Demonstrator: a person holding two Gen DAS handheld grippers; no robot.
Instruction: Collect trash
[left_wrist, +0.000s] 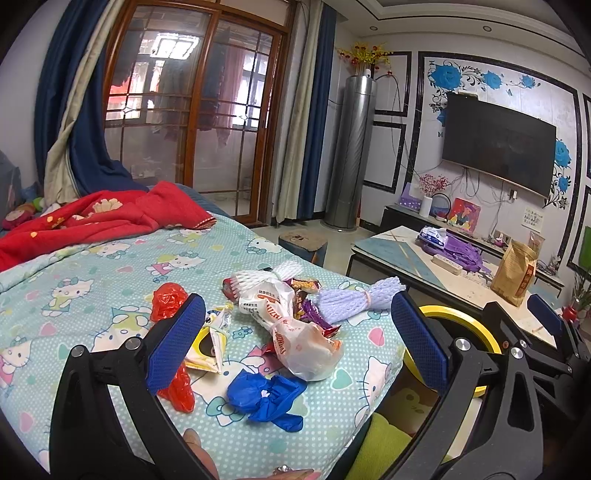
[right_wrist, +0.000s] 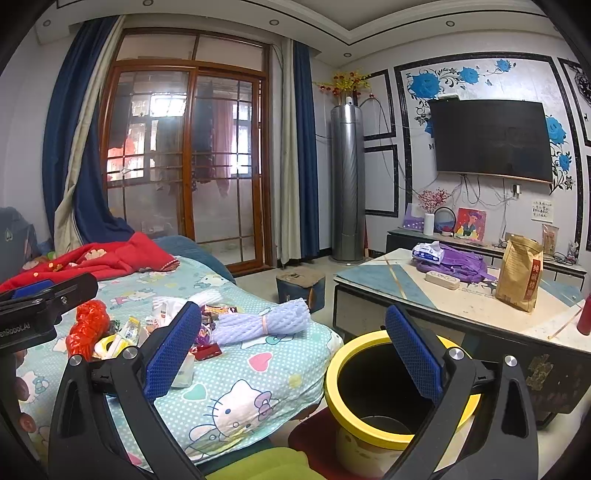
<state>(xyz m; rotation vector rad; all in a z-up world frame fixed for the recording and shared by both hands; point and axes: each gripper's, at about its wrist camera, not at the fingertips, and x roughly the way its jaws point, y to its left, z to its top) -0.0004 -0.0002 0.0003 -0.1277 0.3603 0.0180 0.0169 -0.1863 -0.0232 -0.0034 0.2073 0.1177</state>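
Note:
Trash lies piled on a Hello Kitty bed sheet (left_wrist: 92, 266): a clear plastic bag (left_wrist: 295, 332), a crumpled blue glove (left_wrist: 266, 395), red plastic (left_wrist: 168, 299), a yellow wrapper (left_wrist: 210, 347), a purple foam net (left_wrist: 354, 299) and snack wrappers. My left gripper (left_wrist: 295, 332) hovers open above the pile, nothing between its pads. My right gripper (right_wrist: 291, 339) stands open and empty between the bed edge and a yellow-rimmed trash bin (right_wrist: 369, 424) on the floor. In the right wrist view the purple foam net (right_wrist: 262, 321) and red plastic (right_wrist: 88, 325) also show, with the left gripper's body (right_wrist: 37, 306) at the left edge.
A red blanket (left_wrist: 96, 218) lies at the bed's far end. A low table (right_wrist: 454, 302) holds a brown paper bag (right_wrist: 519, 273), purple cloth (right_wrist: 450, 264) and tissues. A small stool (right_wrist: 301, 284) stands on the floor, with a TV (right_wrist: 491, 140) and tower air conditioner (right_wrist: 347, 181) behind.

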